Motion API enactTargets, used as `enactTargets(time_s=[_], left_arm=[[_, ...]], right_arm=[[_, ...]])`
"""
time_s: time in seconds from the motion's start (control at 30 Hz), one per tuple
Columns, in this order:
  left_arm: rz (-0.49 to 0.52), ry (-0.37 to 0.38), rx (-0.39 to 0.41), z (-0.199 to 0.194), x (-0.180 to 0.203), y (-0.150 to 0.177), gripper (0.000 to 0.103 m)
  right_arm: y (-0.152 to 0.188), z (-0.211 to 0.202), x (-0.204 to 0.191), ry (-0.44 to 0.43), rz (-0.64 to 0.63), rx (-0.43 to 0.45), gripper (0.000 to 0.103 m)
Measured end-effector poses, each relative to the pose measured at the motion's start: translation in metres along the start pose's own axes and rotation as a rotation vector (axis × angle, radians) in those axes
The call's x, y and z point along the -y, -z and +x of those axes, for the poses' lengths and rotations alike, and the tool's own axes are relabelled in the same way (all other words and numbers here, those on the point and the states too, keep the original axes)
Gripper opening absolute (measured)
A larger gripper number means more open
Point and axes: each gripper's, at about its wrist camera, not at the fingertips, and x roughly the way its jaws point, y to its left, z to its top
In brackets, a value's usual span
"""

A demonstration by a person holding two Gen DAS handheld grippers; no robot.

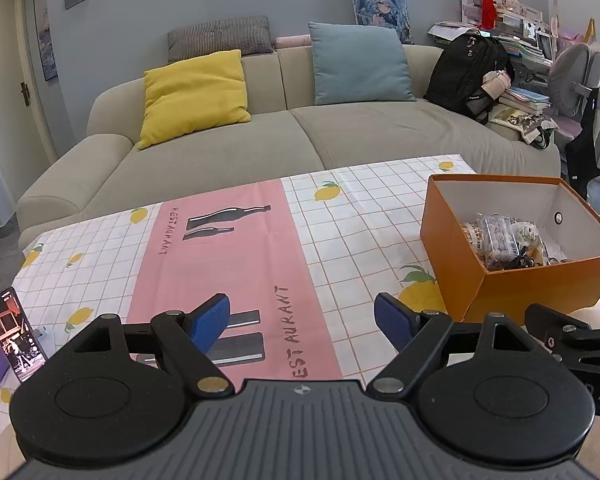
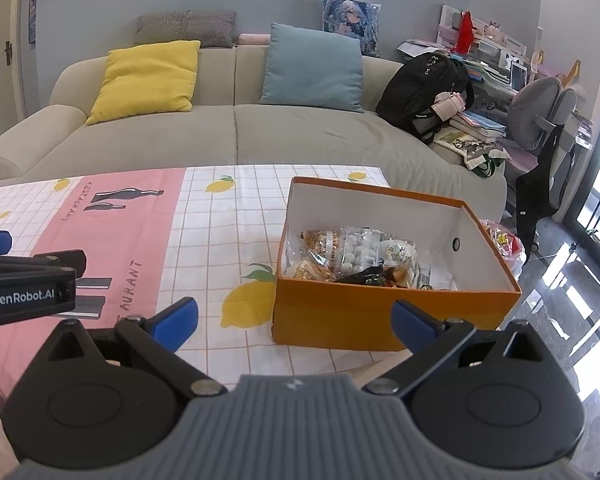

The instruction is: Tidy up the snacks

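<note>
Snacks (image 2: 356,260) all piled in orange box (image 2: 380,312) at bench's right edge. Left hand-held gripper (image 1: 302,322) & right hand-held gripper (image 2: 296,320) both spread wide, empty; prob. job done.

Sofa (image 1: 340,136), yellow cushion (image 1: 194,94), black backpack (image 1: 466,70), phone (image 1: 16,334).

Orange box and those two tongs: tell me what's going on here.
A person is tidying snacks with a pair of handheld tongs. The orange box sits open on the lemon-print tablecloth, with several snack packets already inside. The left tongs and right tongs are both open and hold nothing, hovering over the near edge of the table. No loose snacks show on the cloth. A phone stands propped at the far left.
</note>
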Motion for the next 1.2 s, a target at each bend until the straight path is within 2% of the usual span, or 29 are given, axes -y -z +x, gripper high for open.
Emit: enactTargets(time_s=[1.2], left_arm=[[-0.017, 0.003, 0.0, -0.0029, -0.0027, 0.0018, 0.096]], right_arm=[[0.0025, -0.0009, 0.0029, -0.015, -0.031, 0.004, 0.1]])
